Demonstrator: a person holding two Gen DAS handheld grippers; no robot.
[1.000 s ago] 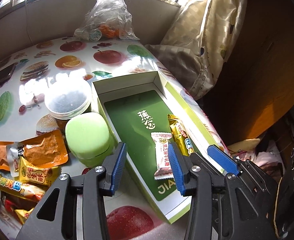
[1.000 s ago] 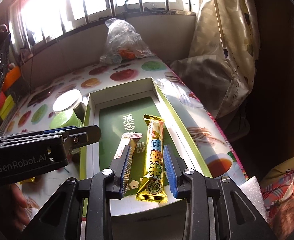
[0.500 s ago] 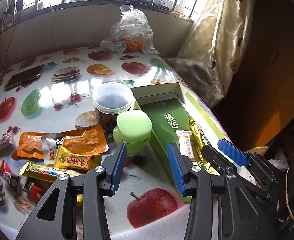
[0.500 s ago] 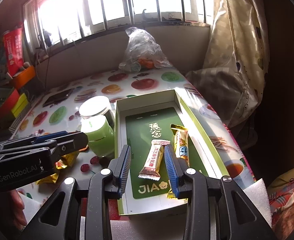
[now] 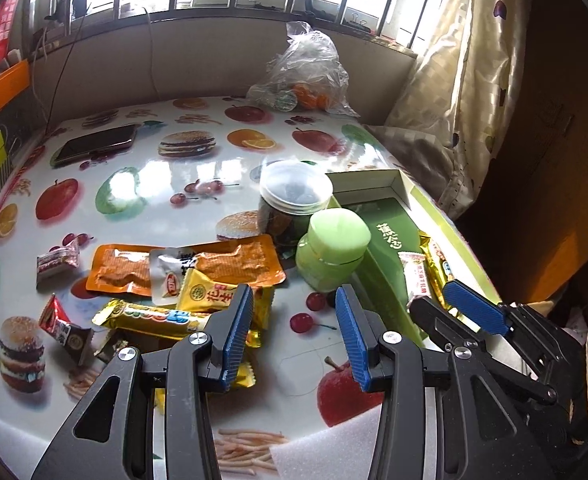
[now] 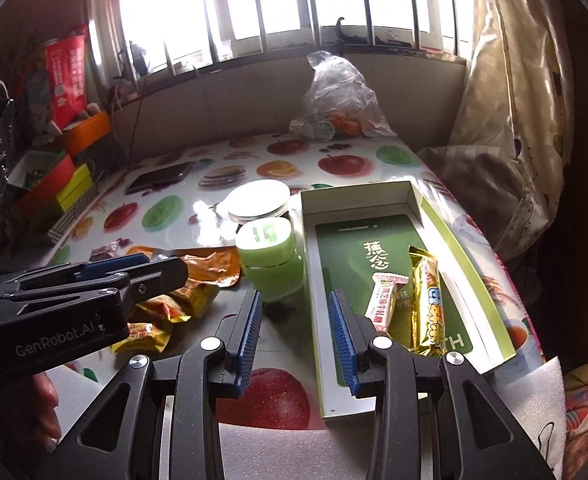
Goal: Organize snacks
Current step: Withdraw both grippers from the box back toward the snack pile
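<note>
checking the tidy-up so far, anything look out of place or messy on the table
Yes: only two snacks lie in the green box. The rest sit in an overlapping heap on the table left of the green jar.

An open green box (image 6: 434, 216) with white inner walls sits at the right edge of the counter (image 5: 142, 208). Two snacks lie side by side inside it: a small white-and-pink bar (image 6: 383, 300) and, just to its right, a long gold bar (image 6: 428, 300). Left of the box, loose snacks lie in a heap: two flat orange pouches (image 5: 230, 264), a yellow packet (image 5: 210, 296), another long gold bar (image 5: 154, 316), and small red-and-white packets (image 5: 56, 260) a little apart.
</note>
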